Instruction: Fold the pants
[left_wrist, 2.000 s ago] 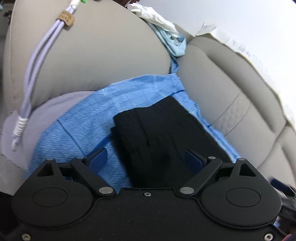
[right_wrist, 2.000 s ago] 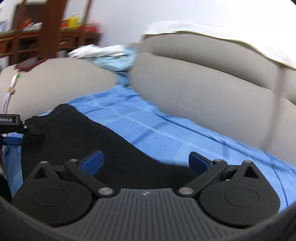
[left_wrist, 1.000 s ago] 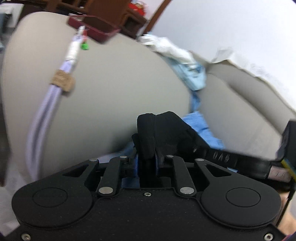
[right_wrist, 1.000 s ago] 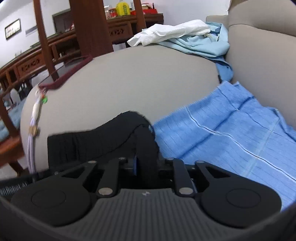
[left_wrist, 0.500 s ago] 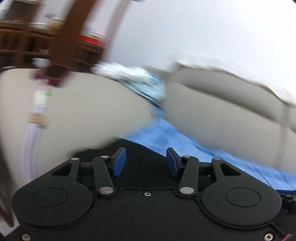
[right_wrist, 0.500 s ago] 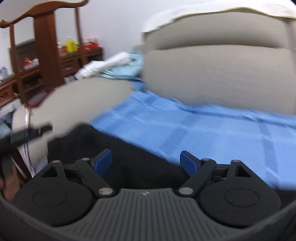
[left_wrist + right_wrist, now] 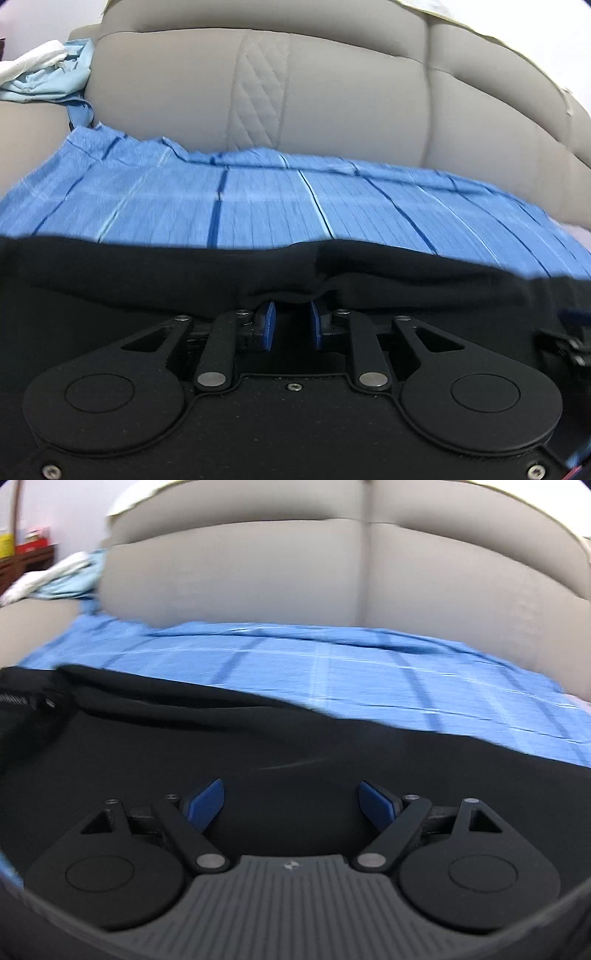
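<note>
**Left wrist view: black pants pinched on a sofa seat**

Left wrist camera looks along the left gripper (image 7: 290, 325), whose blue pads have just been closing and now stand narrow, pinching a raised fold at the far edge of the black pants (image 7: 147, 280). The pants stretch left to right across the near part of a blue striped cloth (image 7: 258, 206) that covers the seat of a beige sofa (image 7: 332, 85). Far left, pale blue and white clothes (image 7: 40, 77) are heaped on the armrest.

Right wrist camera shows the right gripper (image 7: 291, 805) with its pads spread wide above the flat black pants, gripping nothing. Motion blur softens both views.
</note>
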`<act>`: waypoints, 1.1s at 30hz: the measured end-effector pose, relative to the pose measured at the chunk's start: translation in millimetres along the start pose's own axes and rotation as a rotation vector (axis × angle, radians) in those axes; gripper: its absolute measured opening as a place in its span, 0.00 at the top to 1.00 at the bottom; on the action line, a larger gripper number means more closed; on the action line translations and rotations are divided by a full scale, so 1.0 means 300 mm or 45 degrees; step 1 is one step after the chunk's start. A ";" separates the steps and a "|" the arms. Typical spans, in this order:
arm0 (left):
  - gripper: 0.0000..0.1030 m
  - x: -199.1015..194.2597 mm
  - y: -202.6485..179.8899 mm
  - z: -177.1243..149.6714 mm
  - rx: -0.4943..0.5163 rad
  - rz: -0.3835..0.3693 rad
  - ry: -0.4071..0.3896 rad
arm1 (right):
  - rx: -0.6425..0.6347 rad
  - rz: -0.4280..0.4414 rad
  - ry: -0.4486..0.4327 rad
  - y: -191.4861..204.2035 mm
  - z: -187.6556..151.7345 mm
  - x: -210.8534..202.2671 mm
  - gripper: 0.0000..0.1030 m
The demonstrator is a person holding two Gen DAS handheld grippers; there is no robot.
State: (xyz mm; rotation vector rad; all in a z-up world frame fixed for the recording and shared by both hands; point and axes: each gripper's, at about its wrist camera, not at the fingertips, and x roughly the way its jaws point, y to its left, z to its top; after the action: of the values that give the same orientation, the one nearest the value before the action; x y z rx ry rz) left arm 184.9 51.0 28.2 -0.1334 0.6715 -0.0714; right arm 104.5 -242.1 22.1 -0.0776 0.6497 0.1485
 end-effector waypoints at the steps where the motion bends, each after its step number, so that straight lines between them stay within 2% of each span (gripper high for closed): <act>1: 0.82 0.018 -0.005 0.008 -0.011 0.014 -0.003 | 0.021 -0.022 -0.002 -0.038 -0.001 0.006 0.13; 5: 0.82 0.112 0.002 0.050 -0.019 0.102 -0.012 | 0.124 -0.102 -0.037 -0.204 -0.002 0.019 0.13; 11: 0.81 0.166 -0.008 0.050 -0.025 0.142 -0.087 | 0.288 -0.283 -0.045 -0.419 0.001 0.052 0.12; 15: 0.78 0.173 0.019 0.037 -0.105 0.134 -0.117 | 0.314 -0.411 -0.042 -0.562 -0.013 0.062 0.06; 18: 0.76 0.182 0.020 0.033 -0.120 0.145 -0.137 | 0.440 -0.533 -0.054 -0.708 -0.033 0.047 0.06; 21: 0.76 0.186 0.000 0.032 -0.078 0.173 -0.143 | 0.628 -0.583 -0.152 -0.815 -0.068 -0.036 0.09; 23: 0.75 0.188 -0.003 0.032 -0.075 0.178 -0.143 | 0.730 -0.539 -0.293 -0.846 -0.093 -0.122 0.09; 25: 0.75 0.188 -0.005 0.031 -0.075 0.177 -0.145 | 0.733 -0.484 -0.342 -0.847 -0.109 -0.169 0.08; 28: 0.73 0.189 -0.012 0.031 -0.059 0.194 -0.147 | 0.597 -0.334 -0.269 -0.785 -0.119 -0.177 0.10; 32: 0.70 0.193 -0.024 0.031 -0.038 0.224 -0.150 | 0.465 -0.063 -0.168 -0.664 -0.121 -0.124 0.13; 33: 0.69 0.192 -0.023 0.030 -0.039 0.227 -0.151 | 0.451 -0.050 -0.149 -0.641 -0.118 -0.110 0.13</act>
State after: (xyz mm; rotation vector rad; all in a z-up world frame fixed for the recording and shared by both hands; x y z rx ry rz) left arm 235.5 38.9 0.7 -0.1055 0.5640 0.1174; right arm 88.5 -439.8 18.9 0.2576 0.5489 -0.0013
